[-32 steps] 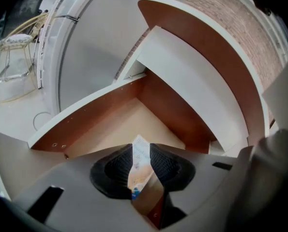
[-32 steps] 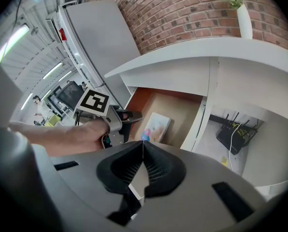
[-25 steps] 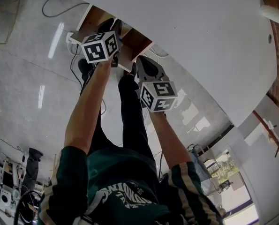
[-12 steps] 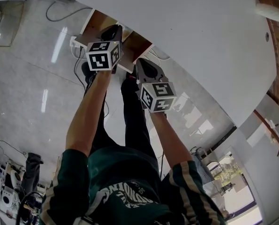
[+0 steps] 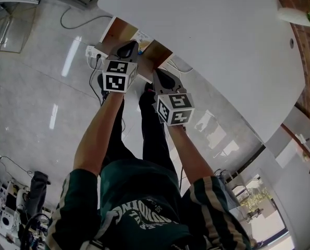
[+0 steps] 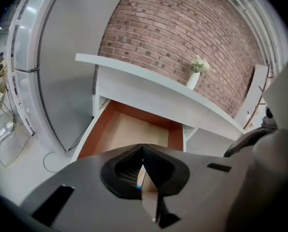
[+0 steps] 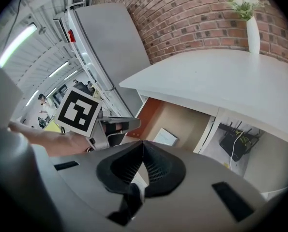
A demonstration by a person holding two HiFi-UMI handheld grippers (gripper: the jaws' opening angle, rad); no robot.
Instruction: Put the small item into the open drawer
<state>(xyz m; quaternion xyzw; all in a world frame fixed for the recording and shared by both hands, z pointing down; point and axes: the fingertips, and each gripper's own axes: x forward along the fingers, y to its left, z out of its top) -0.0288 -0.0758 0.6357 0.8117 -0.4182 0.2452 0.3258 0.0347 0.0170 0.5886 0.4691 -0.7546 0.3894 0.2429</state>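
Small item (image 7: 164, 137), white and flat, lying on the tan floor of the open drawer (image 7: 182, 120) under the white desk (image 7: 216, 76), touched by neither claw. Left claw (image 6: 143, 147) fully closed, tips pressed together, nothing gripped, held out in front of the drawer and aimed into it. Right claw (image 7: 143, 144) likewise closed tip to tip and empty, just beside the left one, pointed toward the drawer's front. White vase (image 7: 252, 33) with flowers upright on the desk, near the brick wall (image 7: 192, 18).
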